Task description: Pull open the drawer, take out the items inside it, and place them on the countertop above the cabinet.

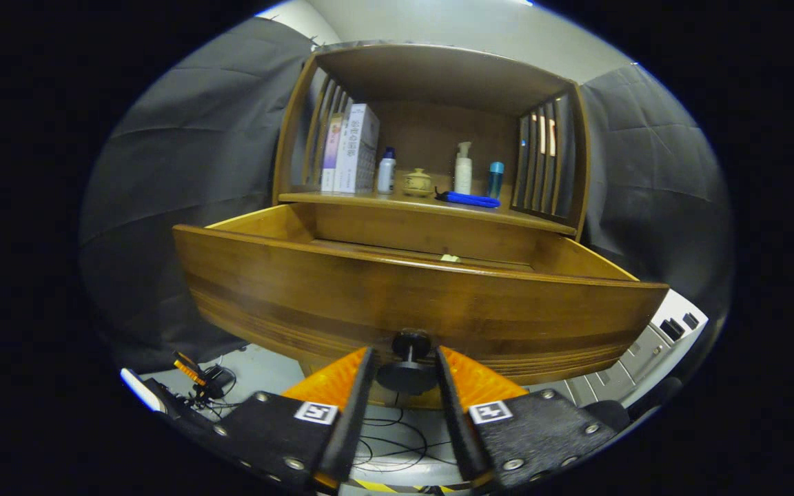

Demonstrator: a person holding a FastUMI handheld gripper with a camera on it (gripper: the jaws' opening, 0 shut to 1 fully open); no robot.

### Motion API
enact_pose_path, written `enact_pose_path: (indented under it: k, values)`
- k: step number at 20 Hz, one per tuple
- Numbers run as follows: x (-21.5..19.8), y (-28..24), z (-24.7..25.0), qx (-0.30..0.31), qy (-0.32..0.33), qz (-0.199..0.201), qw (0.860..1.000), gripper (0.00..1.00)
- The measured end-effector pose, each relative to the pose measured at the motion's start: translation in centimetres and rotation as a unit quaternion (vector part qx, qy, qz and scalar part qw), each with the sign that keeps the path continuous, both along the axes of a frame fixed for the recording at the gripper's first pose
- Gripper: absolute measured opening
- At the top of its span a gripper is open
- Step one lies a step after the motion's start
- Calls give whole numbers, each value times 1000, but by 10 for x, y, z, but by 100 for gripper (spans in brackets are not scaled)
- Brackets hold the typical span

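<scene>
The wooden drawer (397, 303) stands pulled out of the cabinet, its wide front panel close ahead of me. A black round knob (407, 375) sticks out from the lower middle of that panel. My gripper (405, 355) holds it, one finger pressed on each side of the knob's disc. Over the drawer's front edge a small pale yellow item (450, 258) peeks out near the back of the inside; the rest of the inside is hidden. The countertop (542, 219) runs just above and behind the drawer.
On the countertop stand two boxes (352, 148), a white bottle (386, 172), a small jar (417, 182), a pump bottle (463, 169), a teal tube (495, 179) and a flat blue item (469, 200). Cables (383, 441) lie on the floor below. Grey equipment (652, 351) sits at the right.
</scene>
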State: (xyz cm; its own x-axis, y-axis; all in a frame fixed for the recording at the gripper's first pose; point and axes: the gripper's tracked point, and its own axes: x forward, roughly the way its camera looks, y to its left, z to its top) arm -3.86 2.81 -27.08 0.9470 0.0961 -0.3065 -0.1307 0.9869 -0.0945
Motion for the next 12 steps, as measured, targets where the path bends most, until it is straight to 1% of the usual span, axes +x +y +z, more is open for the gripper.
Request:
enact_pose_path:
  k: [4, 7, 9, 12]
  values:
    - [-12, 1, 53, 35, -51, 7, 998, 95]
    - [-13, -1, 97, 44, -70, 4, 997, 95]
    - [0, -3, 122, 47, -74, -5, 996, 95]
    - [28, -16, 141, 31, -51, -40, 997, 95]
